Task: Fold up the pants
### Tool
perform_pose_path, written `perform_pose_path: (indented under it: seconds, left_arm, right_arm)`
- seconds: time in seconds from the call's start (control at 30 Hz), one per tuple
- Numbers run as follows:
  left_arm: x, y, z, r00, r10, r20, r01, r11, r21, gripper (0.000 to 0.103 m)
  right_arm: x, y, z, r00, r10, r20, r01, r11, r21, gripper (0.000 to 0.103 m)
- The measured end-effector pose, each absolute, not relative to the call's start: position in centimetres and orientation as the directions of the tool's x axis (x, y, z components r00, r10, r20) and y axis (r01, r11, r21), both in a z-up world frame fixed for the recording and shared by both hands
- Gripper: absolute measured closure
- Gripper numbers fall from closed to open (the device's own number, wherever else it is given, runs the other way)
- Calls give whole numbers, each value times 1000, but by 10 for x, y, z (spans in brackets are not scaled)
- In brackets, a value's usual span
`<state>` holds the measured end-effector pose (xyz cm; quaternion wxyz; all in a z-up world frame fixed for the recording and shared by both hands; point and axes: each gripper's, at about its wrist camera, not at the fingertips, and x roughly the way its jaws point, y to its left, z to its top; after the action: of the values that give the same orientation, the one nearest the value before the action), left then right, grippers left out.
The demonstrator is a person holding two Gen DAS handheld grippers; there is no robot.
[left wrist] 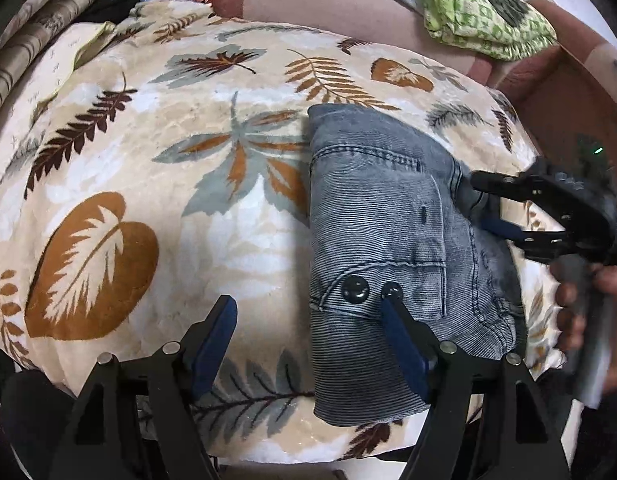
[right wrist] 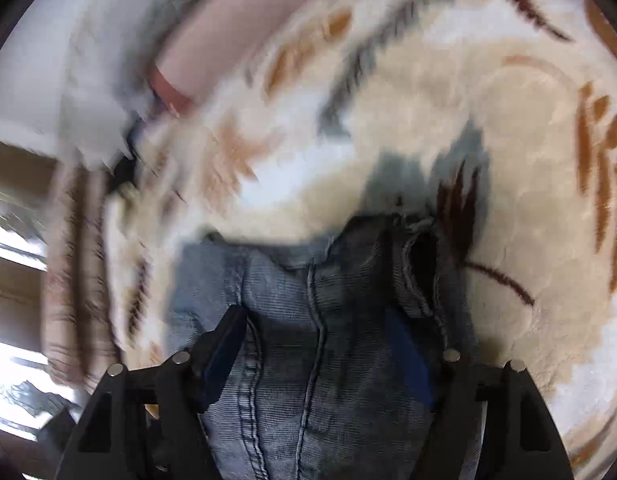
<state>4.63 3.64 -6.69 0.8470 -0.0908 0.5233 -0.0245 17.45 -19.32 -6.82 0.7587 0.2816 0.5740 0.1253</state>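
The grey-blue denim pants [left wrist: 384, 232] lie folded into a compact bundle on a leaf-print blanket [left wrist: 148, 184], pocket and two dark snaps facing up. My left gripper [left wrist: 308, 304] is open just in front of the bundle; its right fingertip [left wrist: 390, 300] rests on the denim by a snap, its left fingertip over bare blanket. My right gripper [left wrist: 486, 204] is at the bundle's right edge, jaws apart with denim between them. In the blurred right wrist view the pants [right wrist: 308, 320] fill the space between the open fingers of the right gripper [right wrist: 316, 316].
A pink-brown sofa back [left wrist: 328, 4] runs behind the blanket. A green patterned cloth [left wrist: 480, 12] lies on it at the right. Striped cushions [left wrist: 32, 40] are stacked at the far left. The blanket's front edge drops off near me.
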Motion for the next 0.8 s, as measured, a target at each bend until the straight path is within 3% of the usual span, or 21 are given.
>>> perform_pose_path:
  seconds: [0.07, 0.2, 0.27, 0.33, 0.47, 0.63, 0.73, 0.8]
  left_arm:
    - [48, 35, -69, 443, -132, -887, -60, 983, -176, 27]
    - [48, 33, -70, 446, -136, -885, -47, 984, -175, 27]
    - [48, 34, -71, 445, -139, -885, -53, 982, -182, 27]
    - [49, 34, -72, 438, -146, -887, -59, 980, -191, 27]
    - [46, 30, -70, 443, -127, -888, -44, 986, -163, 27]
    - [45, 32, -70, 440, -124, -889, -57, 985, -165, 27]
    - [44, 30, -69, 438, -129, -890, -49, 985, -166, 27]
    - [42, 29, -66, 447, -114, -887, -38, 989, -146, 27]
  right_arm:
    - [160, -187, -46, 316, 467, -826, 82, 854, 514, 28]
    - [115, -191, -21, 354, 536, -767, -18, 824, 567, 27]
    - [95, -191, -32, 327, 544, -772, -40, 825, 564, 23]
    - [86, -190, -67, 241, 495, -835, -8, 861, 509, 21]
    - [76, -191, -51, 275, 472, -838, -18, 874, 486, 22]
    - [64, -191, -30, 341, 565, -751, -83, 814, 575, 22]
    - [65, -186, -71, 264, 574, -775, -53, 811, 582, 22]
    - [64, -187, -59, 280, 567, -775, -42, 813, 580, 22]
